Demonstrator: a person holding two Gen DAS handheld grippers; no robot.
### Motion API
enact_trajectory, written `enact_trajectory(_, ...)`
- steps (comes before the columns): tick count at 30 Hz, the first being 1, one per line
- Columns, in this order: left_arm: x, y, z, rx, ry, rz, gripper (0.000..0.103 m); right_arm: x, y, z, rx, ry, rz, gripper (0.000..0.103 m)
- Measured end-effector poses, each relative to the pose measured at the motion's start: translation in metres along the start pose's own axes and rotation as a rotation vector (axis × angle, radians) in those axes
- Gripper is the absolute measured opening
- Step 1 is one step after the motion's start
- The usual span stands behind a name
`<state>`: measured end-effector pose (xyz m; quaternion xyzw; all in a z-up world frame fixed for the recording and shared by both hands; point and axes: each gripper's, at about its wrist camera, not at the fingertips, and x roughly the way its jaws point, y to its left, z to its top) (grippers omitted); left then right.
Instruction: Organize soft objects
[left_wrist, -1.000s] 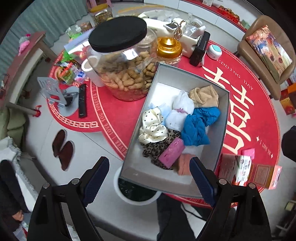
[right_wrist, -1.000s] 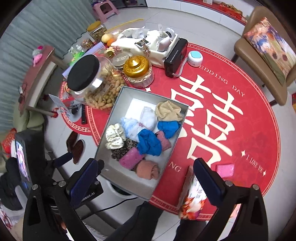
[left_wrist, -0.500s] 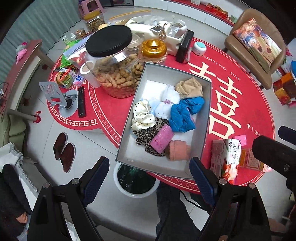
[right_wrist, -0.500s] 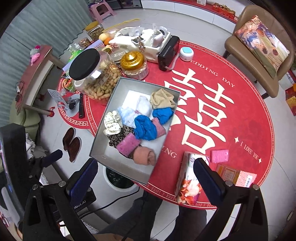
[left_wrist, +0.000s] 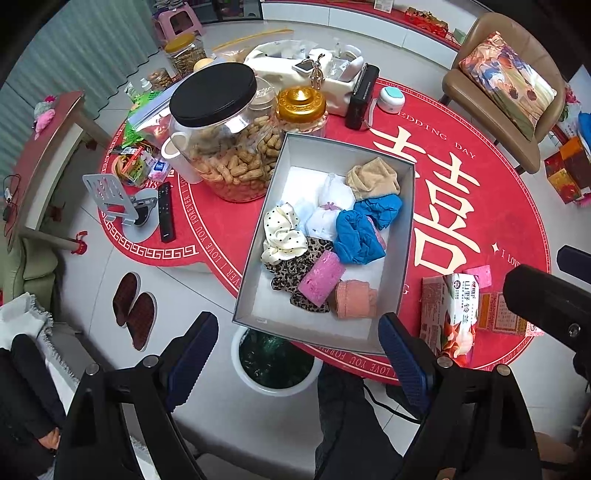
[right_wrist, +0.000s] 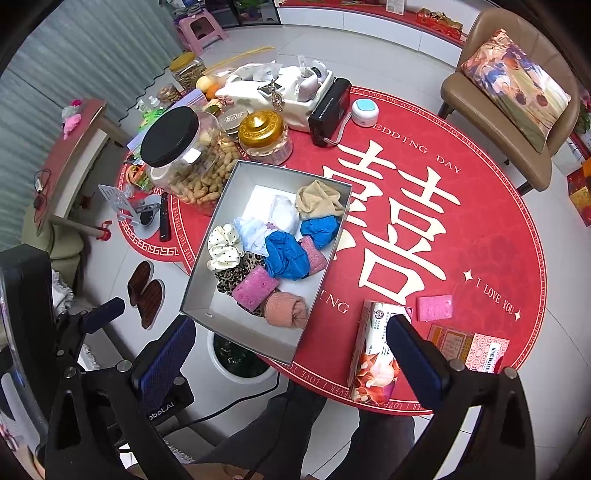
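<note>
Where cloths bunch, rectangular grey box (left_wrist: 402, 236)

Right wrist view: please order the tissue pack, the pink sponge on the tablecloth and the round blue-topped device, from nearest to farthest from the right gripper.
1. Tissue pack, directly by the right gripper, at the near table edge.
2. Pink sponge, slightly beyond, to the right.
3. Blue-topped device, at the far side of the table.

Box (left_wrist: 258, 258) sits on round table (left_wrist: 498, 192), near its front-left edge, full of soft items (left_wrist: 332, 236). Peanut jar (left_wrist: 218, 136) just left-behind box, small lidded jar (left_wrist: 301, 109) behind box. Remote (left_wrist: 165, 211) and stand (left_wrist: 110, 199) further left. Tissue pack (left_wrist: 448, 314) right of box, sponge (right_wrist: 434, 307) beyond it. Bin (left_wrist: 275, 363) on floor under table's front edge; slippers (left_wrist: 133, 310) left of it. Chair (left_wrist: 506, 85) behind table, right.
</note>
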<state>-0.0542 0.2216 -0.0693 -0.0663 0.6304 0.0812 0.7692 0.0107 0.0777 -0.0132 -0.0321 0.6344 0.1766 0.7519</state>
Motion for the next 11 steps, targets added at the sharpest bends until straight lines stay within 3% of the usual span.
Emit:
enact_trajectory(8, 0.003, 0.008, -0.008, -0.034, -0.001, 0.002, 0.089, -0.005, 0.007, 0.0, -0.028, -0.006, -0.013, 0.103)
enact_trajectory(11, 0.0, 0.013, -0.01, -0.055, -0.039, -0.038, 0.089, -0.005, 0.008, 0.0, -0.027, -0.001, -0.013, 0.103)
